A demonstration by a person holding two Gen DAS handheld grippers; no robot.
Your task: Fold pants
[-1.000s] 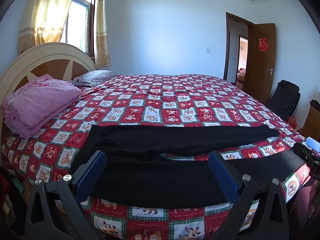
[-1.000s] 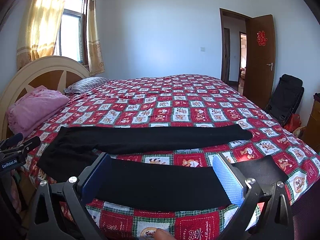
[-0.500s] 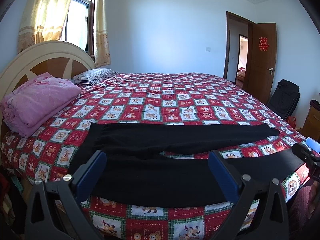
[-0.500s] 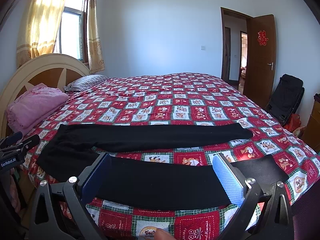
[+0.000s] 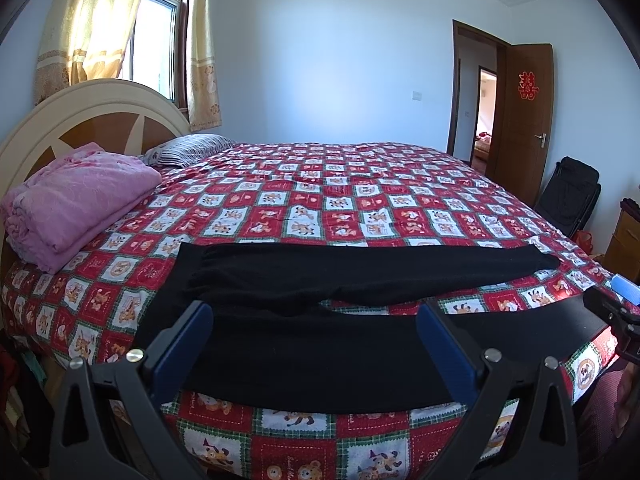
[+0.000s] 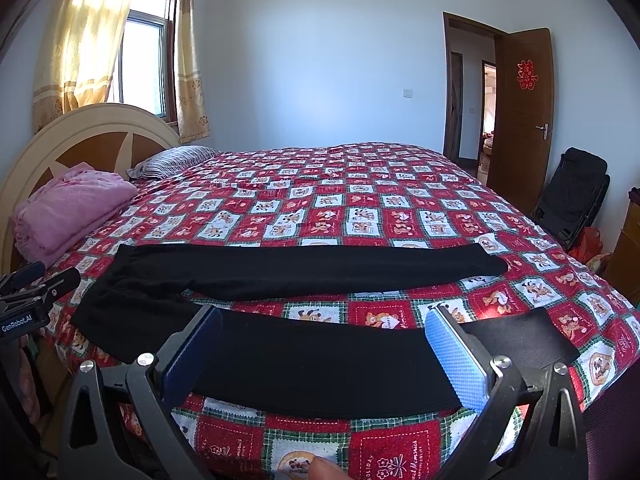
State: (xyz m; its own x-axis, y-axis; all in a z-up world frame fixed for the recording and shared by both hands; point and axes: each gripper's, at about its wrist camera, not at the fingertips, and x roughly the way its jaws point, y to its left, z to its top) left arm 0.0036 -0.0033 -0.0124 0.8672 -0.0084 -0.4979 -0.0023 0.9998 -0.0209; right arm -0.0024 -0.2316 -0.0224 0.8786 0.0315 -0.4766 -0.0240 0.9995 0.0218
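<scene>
Black pants [image 5: 320, 320] lying flat along the near edge of the patterned bed [image 5: 360, 200], legs stretching right, left gripper [image 5: 316, 344] and right gripper [image 6: 324, 356] both hovering released, grasping nothing

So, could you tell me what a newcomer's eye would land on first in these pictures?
Probably the black pants, spread flat with legs apart along the near edge of the bed, dark against the red patchwork bedspread. Next, the folded pink blanket by the headboard at the left. Framing it all, the left claw and right claw hover open above the near pant leg.
</scene>
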